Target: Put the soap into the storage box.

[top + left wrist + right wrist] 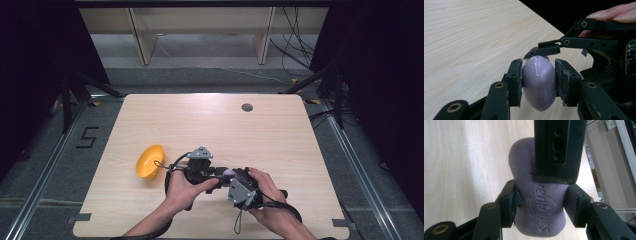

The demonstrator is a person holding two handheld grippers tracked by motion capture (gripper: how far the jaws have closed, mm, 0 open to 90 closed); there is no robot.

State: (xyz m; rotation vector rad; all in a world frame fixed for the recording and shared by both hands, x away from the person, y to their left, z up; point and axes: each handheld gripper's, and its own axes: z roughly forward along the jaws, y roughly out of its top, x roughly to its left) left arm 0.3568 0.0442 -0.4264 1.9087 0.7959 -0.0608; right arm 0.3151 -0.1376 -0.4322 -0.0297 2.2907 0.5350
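Lower centre of the high view: a person's two grippers meet over the wooden table (210, 125), a yellow bowl (150, 161) lying to their left.
Object: purple soap bar (539, 82), embossed lettering, lifted off the table.
Left gripper (538, 82): clamped across the bar's thin edges.
Right gripper (540, 206): gripping its broad lower end.
Handover advice: likely safest to confirm one grip before loosening the other; soap may slip.

Light wooden table (210, 125), rounded corners. Orange bowl (149, 161) lies on it tipped on its side, near left. Small grey round cap (247, 107) far right of centre.
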